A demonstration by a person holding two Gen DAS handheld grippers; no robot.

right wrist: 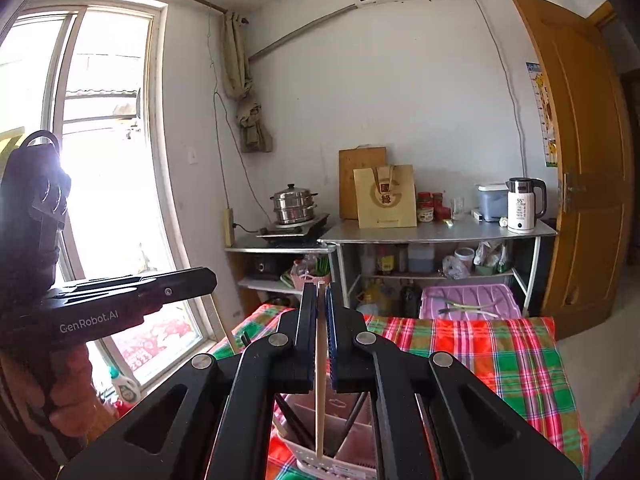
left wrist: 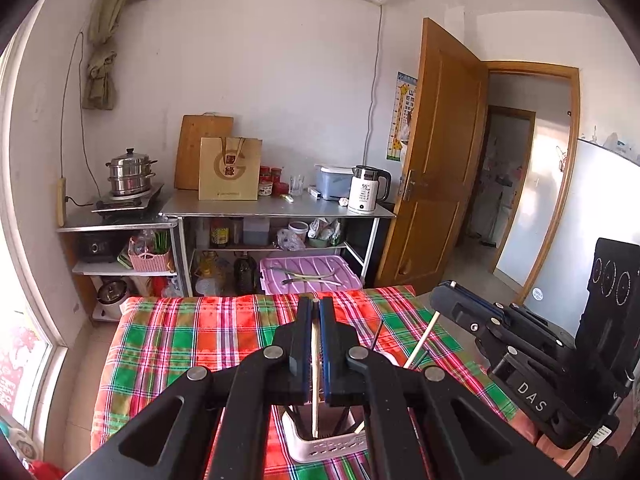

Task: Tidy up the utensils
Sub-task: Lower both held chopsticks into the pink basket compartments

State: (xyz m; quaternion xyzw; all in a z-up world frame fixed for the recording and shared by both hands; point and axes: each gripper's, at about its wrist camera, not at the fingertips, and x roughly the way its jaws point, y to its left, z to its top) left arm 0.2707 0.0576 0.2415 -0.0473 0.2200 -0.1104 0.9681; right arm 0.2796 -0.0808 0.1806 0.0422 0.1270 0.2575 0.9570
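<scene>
"DAS" on right tongs point(left wrist: 452, 300); "GenRobot.AI" on left tongs point(right wrist: 208, 276); "55°" on kettle point(left wrist: 366, 190)

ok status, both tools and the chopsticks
Left tool shut on a pale chopstick. Right tool likewise. Both over white holder. Nothing blocking.

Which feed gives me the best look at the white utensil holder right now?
The left wrist view: the white utensil holder shows its perforated front wall and rim on the plaid cloth, below the left claw. In the right wrist view the holder is mostly hidden behind the right claw and cut by the frame's bottom edge.
</scene>
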